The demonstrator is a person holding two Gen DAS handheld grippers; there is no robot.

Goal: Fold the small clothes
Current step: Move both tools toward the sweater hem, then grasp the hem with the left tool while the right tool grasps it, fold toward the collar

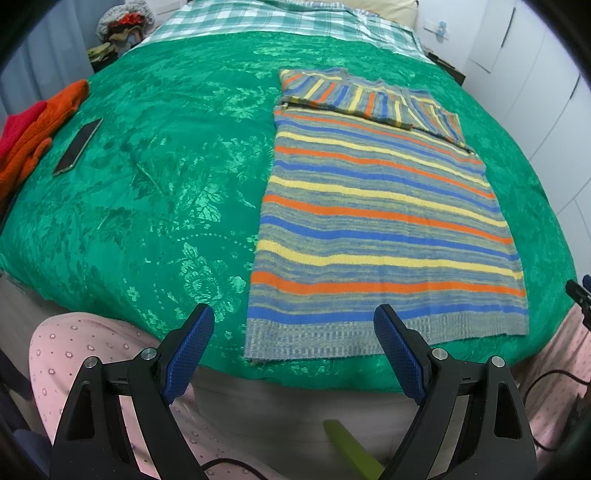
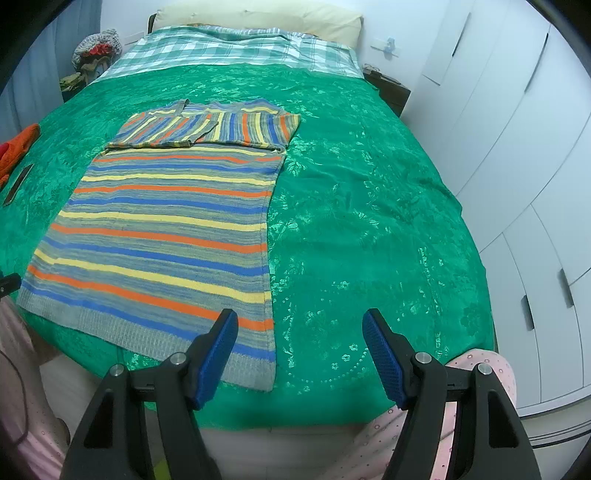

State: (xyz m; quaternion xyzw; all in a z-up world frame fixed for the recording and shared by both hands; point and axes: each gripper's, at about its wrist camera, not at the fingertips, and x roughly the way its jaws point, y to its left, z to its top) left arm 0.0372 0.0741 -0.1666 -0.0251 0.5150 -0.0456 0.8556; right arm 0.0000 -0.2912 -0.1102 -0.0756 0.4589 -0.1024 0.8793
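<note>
A striped knit sweater in grey, blue, yellow and orange lies flat on the green bedspread. Both sleeves are folded across its top end. Its ribbed hem is nearest me. It also shows in the right wrist view. My left gripper is open and empty, above the hem's left part near the bed's front edge. My right gripper is open and empty, above the hem's right corner. Neither touches the sweater.
A phone and orange and red clothes lie at the bed's left side. A checked sheet and a pillow are at the far end. White wardrobe doors stand on the right. My pink-clad legs are at the near edge.
</note>
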